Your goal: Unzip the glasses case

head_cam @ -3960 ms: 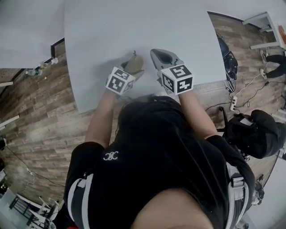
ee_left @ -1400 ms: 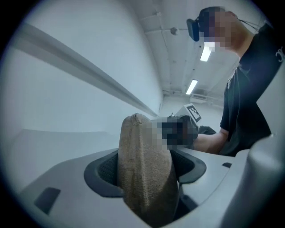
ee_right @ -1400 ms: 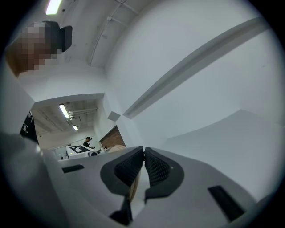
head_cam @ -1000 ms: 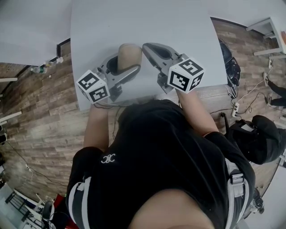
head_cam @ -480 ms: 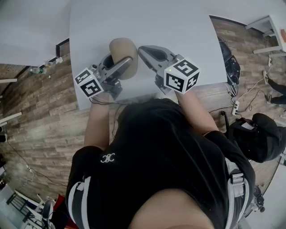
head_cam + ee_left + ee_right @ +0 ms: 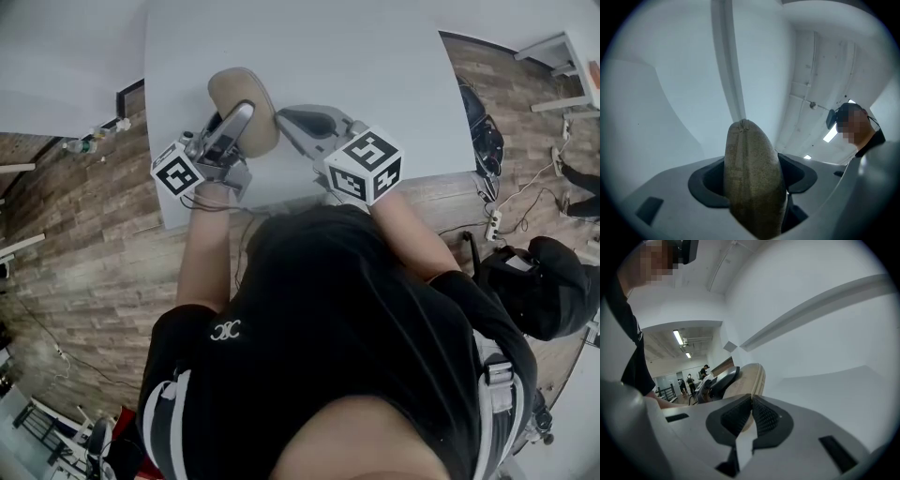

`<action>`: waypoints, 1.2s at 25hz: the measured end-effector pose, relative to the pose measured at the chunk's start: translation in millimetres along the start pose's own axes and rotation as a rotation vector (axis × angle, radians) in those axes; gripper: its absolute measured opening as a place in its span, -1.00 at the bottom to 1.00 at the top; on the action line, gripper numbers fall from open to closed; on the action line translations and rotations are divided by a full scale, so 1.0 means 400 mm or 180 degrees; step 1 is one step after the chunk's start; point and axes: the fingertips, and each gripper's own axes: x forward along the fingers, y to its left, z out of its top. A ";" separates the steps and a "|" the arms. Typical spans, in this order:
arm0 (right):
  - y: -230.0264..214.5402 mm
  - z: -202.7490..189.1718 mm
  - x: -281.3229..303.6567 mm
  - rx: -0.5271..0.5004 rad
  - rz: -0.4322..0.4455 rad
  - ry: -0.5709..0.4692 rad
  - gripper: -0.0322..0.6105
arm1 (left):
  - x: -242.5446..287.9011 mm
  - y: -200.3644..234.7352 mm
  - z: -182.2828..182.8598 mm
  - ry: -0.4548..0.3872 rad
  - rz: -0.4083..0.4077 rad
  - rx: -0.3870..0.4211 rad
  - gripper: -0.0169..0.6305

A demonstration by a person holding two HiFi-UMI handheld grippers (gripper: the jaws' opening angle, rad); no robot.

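The tan oval glasses case (image 6: 242,111) is held up off the white table (image 6: 375,66), its broad face tilted toward the head camera. My left gripper (image 6: 232,131) is shut on the case's sides. In the left gripper view the case (image 6: 752,183) stands on edge between the dark pads (image 6: 708,180), its seam running up the front. My right gripper (image 6: 281,119) is shut, its tips just right of the case. In the right gripper view the pads (image 6: 764,416) meet with nothing visible between them, and the case (image 6: 751,377) sits right behind the tips.
The table's near edge runs just in front of the person's body. Wood floor lies to both sides. A power strip with cables (image 6: 489,217) and a black bag (image 6: 544,281) are on the floor at the right.
The left gripper has rolled and carried the case up and to the left, so more of its broad face shows. The right gripper has followed it leftward, still shut.
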 end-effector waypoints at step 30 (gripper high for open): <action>0.018 -0.082 -0.065 0.0317 0.0322 0.0078 -0.82 | 0.027 0.019 0.017 -0.0850 0.0109 -0.0628 0.03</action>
